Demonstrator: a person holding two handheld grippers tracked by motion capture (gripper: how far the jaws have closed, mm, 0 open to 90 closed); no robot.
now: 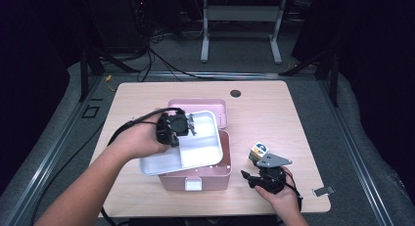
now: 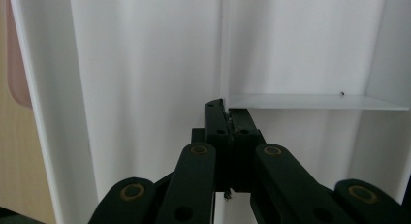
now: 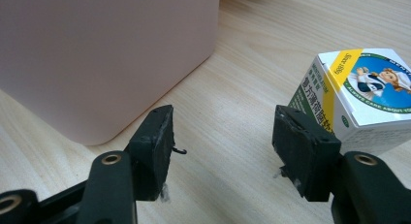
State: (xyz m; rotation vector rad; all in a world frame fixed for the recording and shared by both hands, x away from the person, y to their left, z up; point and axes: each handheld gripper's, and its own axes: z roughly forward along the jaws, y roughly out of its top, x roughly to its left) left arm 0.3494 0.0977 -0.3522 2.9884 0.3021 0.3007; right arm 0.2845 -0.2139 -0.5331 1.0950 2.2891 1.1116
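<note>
A white divided tray (image 1: 195, 150) hangs tilted over the open pink box (image 1: 215, 177). My left gripper (image 1: 188, 125) is shut on it. In the left gripper view the gripper (image 2: 227, 112) pinches the tray's inner divider wall (image 2: 310, 102), with the tray's floor (image 2: 145, 64) behind. My right gripper (image 1: 249, 174) rests low on the table right of the pink box, open and empty. Seen in the right gripper view, it (image 3: 223, 132) stands between the pink box's wall (image 3: 97, 49) and a small printed carton (image 3: 358, 93). That carton (image 1: 258, 151) sits just beyond the gripper.
The pink lid (image 1: 215, 108) lies flat behind the box. The wooden table (image 1: 274, 113) has a cable hole (image 1: 235, 93) near its far edge. A small metal clip (image 1: 324, 191) sits at the table's right front corner.
</note>
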